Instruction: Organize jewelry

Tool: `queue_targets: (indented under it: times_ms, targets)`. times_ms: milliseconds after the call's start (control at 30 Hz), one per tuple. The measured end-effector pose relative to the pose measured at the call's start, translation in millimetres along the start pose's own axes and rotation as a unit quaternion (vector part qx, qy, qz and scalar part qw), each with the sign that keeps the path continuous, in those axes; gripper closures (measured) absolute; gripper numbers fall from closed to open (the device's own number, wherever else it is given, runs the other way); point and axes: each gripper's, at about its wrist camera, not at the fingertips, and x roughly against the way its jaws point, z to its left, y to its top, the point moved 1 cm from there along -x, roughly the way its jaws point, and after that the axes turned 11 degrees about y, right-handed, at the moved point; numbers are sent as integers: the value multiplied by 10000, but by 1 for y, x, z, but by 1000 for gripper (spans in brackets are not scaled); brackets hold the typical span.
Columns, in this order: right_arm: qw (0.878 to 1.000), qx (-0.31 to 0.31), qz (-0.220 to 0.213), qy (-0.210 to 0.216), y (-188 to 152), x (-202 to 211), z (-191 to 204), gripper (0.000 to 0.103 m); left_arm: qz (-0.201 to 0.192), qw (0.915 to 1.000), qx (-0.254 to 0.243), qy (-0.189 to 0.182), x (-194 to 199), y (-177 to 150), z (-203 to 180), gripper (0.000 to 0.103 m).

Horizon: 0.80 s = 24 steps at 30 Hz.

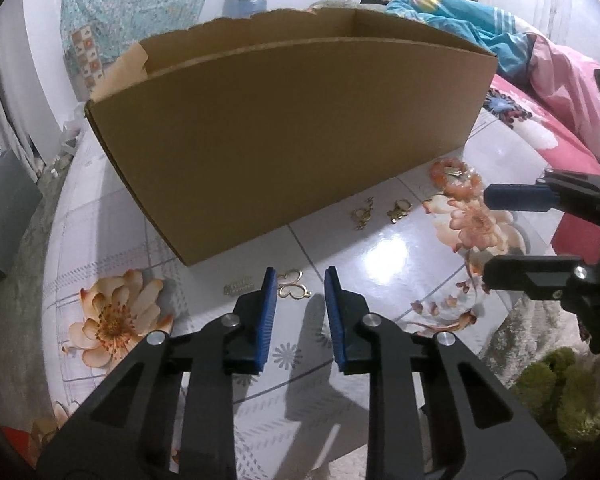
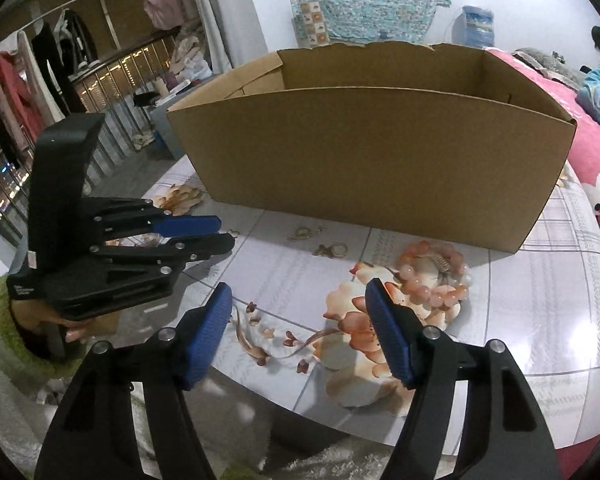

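We hold the left tongs (image 1: 300, 282) low over the table (image 1: 380, 248), their blue pads a little apart with nothing between them, and a gold heart piece (image 1: 293, 283) lies just past the tips at 11 o'clock. The right tongs (image 2: 300, 300) stand wide apart and hold nothing, with the pink bead bracelet (image 2: 434, 276) near the tip at 1 o'clock. Two more gold pieces (image 2: 332, 249) lie at 12 o'clock, just in front of the big brown box (image 2: 372, 152).
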Motion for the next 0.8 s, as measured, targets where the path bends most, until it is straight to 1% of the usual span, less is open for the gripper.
queue_targets:
  times_ms: [67, 100, 500, 533, 567, 667, 800]
  targets:
    - [10000, -15, 9, 11, 0, 0, -2, 36, 81, 10000, 35, 24, -5, -1, 1, 84]
    - [10000, -22, 14, 14, 2, -1, -2, 36, 51, 10000, 46, 36, -4, -2, 2, 84]
    - [10000, -94, 4, 18, 2, -4, -2, 37, 72, 9999, -20, 94, -7, 3, -1, 84]
    - [9999, -110, -1, 19, 2, -4, -3, 37, 73, 9999, -13, 100, -8, 3, -2, 87]
    - [9999, -123, -5, 19, 2, -4, -3, 37, 63, 9999, -25, 109, -7, 3, -3, 92]
    - [9999, -162, -32, 6, 1, -2, -3, 38, 21, 9999, -48, 154, -6, 3, -5, 92]
    - [9998, -187, -72, -33, 1, 1, -4, 38, 4, 9999, 9, 127, -5, 1, -4, 92]
